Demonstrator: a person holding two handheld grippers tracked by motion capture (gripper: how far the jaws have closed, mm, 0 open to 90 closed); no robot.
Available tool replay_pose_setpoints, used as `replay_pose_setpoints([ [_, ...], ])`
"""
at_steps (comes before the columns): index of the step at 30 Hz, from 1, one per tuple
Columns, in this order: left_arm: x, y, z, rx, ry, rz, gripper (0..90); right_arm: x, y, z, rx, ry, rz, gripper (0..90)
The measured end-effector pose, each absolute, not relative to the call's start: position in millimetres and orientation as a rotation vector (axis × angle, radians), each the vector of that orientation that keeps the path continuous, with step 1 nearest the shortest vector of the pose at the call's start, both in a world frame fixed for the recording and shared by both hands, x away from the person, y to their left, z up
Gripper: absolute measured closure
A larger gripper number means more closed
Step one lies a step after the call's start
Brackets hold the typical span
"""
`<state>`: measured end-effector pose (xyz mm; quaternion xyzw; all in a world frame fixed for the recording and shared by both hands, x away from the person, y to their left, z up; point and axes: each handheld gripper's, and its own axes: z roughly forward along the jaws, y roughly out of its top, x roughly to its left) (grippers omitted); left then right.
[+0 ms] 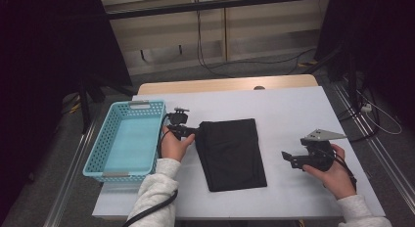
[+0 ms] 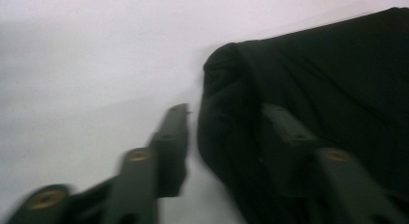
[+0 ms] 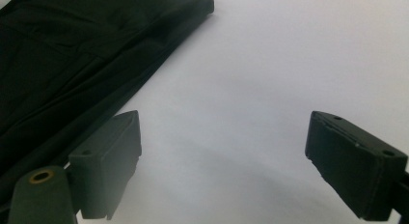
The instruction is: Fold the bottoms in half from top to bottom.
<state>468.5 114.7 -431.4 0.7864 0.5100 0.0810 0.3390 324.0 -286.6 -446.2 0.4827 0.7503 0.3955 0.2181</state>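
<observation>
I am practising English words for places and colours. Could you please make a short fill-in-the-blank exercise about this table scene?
1. The folded cloth on the table is ____ in colour.
2. The empty basket with holes in its walls is light ____.
3. The basket stands at the ____ end of the white table in the high view.
4. The left tongs are at the corner of the cloth that lies ____ the basket.

Missing words: black; blue; left; nearest

You're working in a lab-style recording room: a white-topped table point(image 1: 293, 109) under a fixed overhead camera, black tripod legs point(image 1: 88, 97) at ten o'clock, loose cables point(image 1: 254, 60) across the grey floor at twelve o'clock.
</observation>
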Motion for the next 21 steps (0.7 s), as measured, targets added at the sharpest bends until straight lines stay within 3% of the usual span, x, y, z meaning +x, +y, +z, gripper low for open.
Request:
replay_pose_setpoints([
  [1, 466, 114, -430, 2.05, 1.32, 0.222, 38.1, 324, -285, -446, 1.338, 2.079, 1.095, 11.9],
  [10, 442, 107, -425, 2.099, 1.208, 0.247, 21.8, 331, -273, -448, 1.32, 2.096, 1.104, 11.9],
  [21, 419, 100, -434, 2.132, 1.131, 0.214, 16.6, 336, -270, -450, 1.325, 2.068, 1.098, 12.0],
])
